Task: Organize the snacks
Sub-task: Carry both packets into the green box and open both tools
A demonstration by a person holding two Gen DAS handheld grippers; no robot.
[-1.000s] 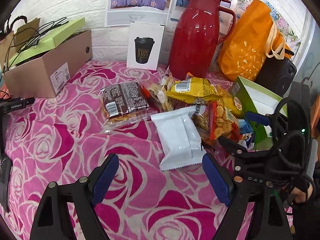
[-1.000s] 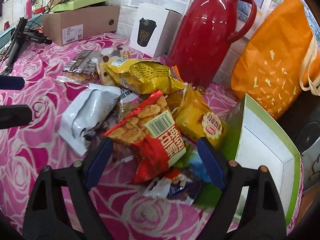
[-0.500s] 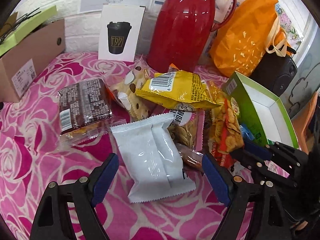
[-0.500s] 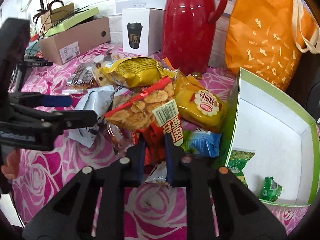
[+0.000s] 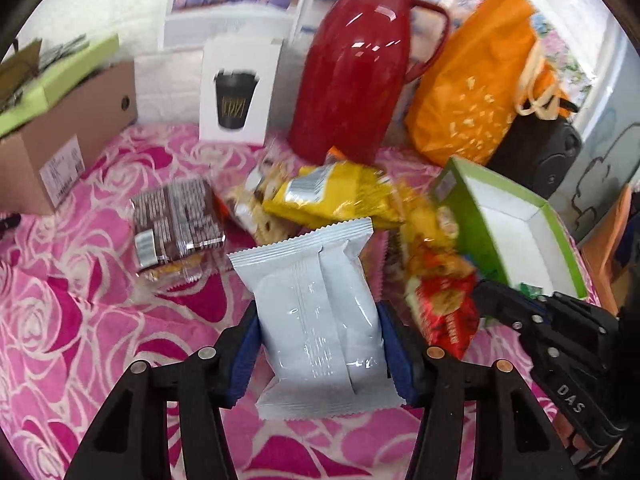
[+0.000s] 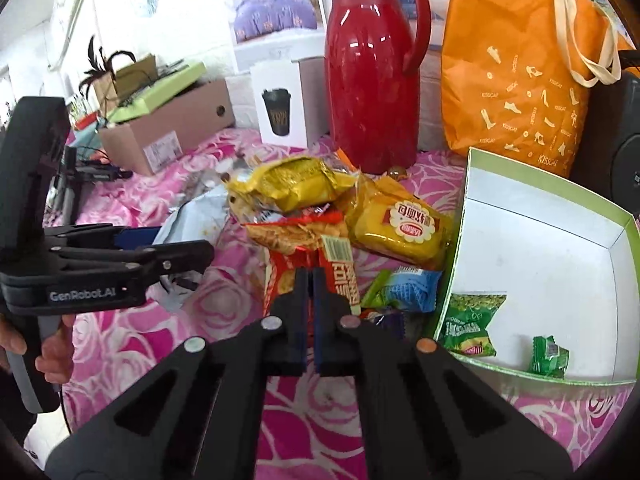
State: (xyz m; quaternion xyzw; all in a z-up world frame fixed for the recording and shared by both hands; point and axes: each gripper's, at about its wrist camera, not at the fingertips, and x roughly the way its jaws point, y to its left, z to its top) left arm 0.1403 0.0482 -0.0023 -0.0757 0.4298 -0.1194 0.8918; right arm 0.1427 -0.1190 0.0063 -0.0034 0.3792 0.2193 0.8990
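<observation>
Both grippers are picking snacks from the pile on the pink rose-patterned counter, and next each packet needs carrying right into the green box [image 6: 552,216]. The left gripper [image 5: 320,344] is squeezing the white packet [image 5: 316,304] between half-closed jaws. The right gripper [image 6: 311,292] is pinching the red chip bag [image 6: 340,276], its jaws nearly shut, apparently on the bag's near edge.

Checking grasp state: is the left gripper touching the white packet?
Touching. In the left wrist view, both blue pads of the left gripper press against the sides of the white packet, with no gap visible on either side.
</observation>
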